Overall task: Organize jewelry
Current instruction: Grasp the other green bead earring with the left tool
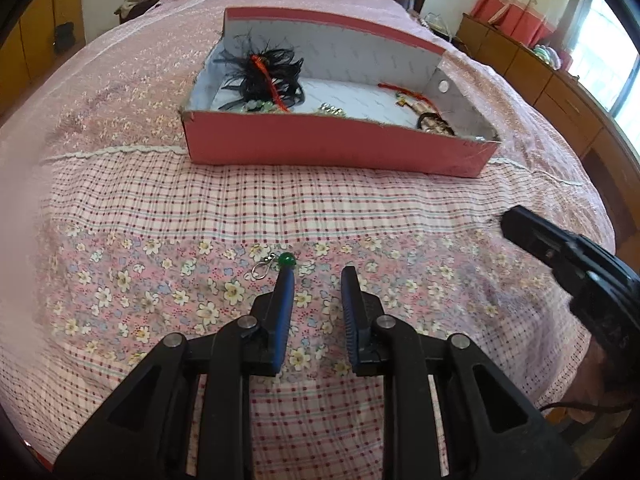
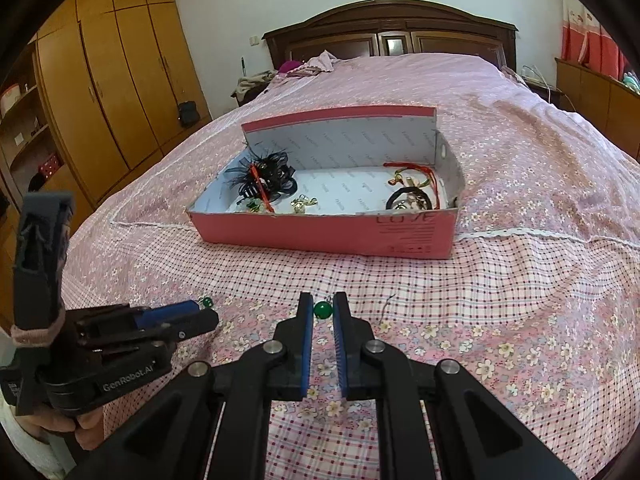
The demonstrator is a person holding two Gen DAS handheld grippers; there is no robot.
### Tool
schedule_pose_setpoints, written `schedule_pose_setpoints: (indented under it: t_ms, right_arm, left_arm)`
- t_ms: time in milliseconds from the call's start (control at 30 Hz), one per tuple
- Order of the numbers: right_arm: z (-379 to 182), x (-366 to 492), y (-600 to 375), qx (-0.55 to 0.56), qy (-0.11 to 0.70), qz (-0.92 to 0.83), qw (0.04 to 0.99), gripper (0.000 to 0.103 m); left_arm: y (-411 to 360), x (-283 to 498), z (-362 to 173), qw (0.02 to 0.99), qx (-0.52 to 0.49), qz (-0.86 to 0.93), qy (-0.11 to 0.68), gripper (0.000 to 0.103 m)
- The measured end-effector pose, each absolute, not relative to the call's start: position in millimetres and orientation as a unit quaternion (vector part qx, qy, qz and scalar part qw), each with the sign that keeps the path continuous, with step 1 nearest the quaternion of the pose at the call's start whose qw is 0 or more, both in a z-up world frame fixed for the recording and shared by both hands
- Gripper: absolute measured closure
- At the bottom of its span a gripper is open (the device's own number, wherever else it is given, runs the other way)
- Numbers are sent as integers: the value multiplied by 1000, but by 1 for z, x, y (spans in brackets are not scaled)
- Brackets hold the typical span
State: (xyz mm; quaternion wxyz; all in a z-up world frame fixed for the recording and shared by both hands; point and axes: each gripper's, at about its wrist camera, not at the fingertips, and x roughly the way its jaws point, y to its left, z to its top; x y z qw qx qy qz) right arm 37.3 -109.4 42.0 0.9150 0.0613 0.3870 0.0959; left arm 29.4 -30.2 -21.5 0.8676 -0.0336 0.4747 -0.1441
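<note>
A green-bead earring is pinched between the tips of my right gripper, which is shut on it above the bedspread. A second green-bead earring with a silver hook lies on the floral sheet, just beyond the left fingertip of my left gripper. That gripper is open with only cloth between its fingers. The same earring shows by the left gripper in the right wrist view. Further up the bed an open pink box holds a black feather hairpiece, red cords and gold pieces.
The pink box also holds a black hair tie. My right gripper shows blurred at the right edge of the left wrist view. Wooden wardrobes stand left of the bed, a headboard is behind it, and clothes lie near it.
</note>
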Motion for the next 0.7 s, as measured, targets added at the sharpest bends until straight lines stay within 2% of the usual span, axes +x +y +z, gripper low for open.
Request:
schedule_pose_setpoints:
  t_ms: [433, 600, 700]
  right_arm:
    - [41, 37, -117, 71, 383, 98, 916, 91]
    - [41, 37, -117, 71, 383, 98, 916, 91]
    - [41, 37, -117, 71, 383, 98, 916, 91]
  left_arm:
    - [-26, 45, -38, 875, -30, -105, 471, 89]
    - [-26, 46, -38, 878, -18, -99, 469, 102]
    - [-21, 44, -36, 878, -26, -102, 468, 102]
